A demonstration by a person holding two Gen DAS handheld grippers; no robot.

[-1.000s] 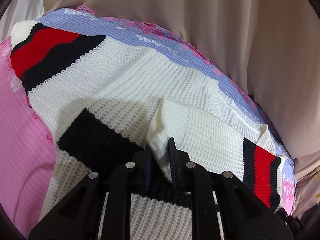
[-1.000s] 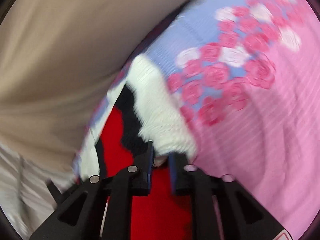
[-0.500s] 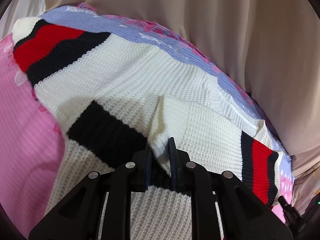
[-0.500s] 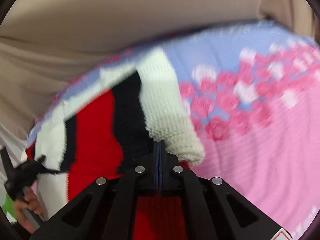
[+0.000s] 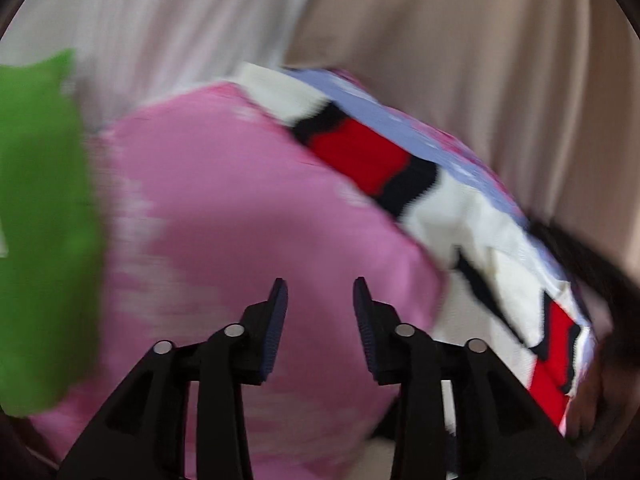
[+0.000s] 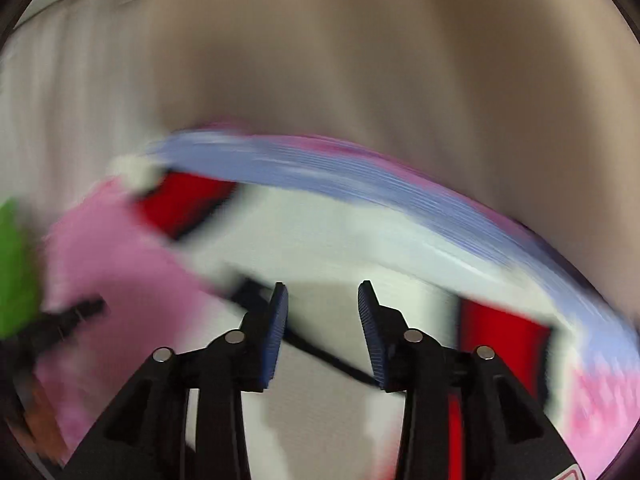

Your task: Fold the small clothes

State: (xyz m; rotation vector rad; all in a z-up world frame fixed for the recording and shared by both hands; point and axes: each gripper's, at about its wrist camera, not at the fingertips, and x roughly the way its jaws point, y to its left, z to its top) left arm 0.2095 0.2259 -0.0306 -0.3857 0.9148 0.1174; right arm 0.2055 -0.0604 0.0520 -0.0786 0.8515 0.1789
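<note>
A white knit sweater [image 5: 460, 216] with red and black stripes lies on a pink and lilac flowered cloth [image 5: 224, 216]. In the left wrist view it is to the right of my left gripper [image 5: 320, 296], which is open and empty over the pink cloth. In the right wrist view the sweater [image 6: 332, 248] lies under and ahead of my right gripper [image 6: 323, 300], which is open and empty. Both views are blurred by motion.
A green object [image 5: 40, 232] is at the left, also in the right wrist view [image 6: 14, 264]. Beige and white draped fabric [image 5: 440, 40] hangs behind. The other gripper [image 5: 588, 264] shows dark at the right edge.
Both grippers have opened and let go of the sweater. The left gripper has swung left off the sweater over the pink cloth; the right has pulled back over the sweater.
</note>
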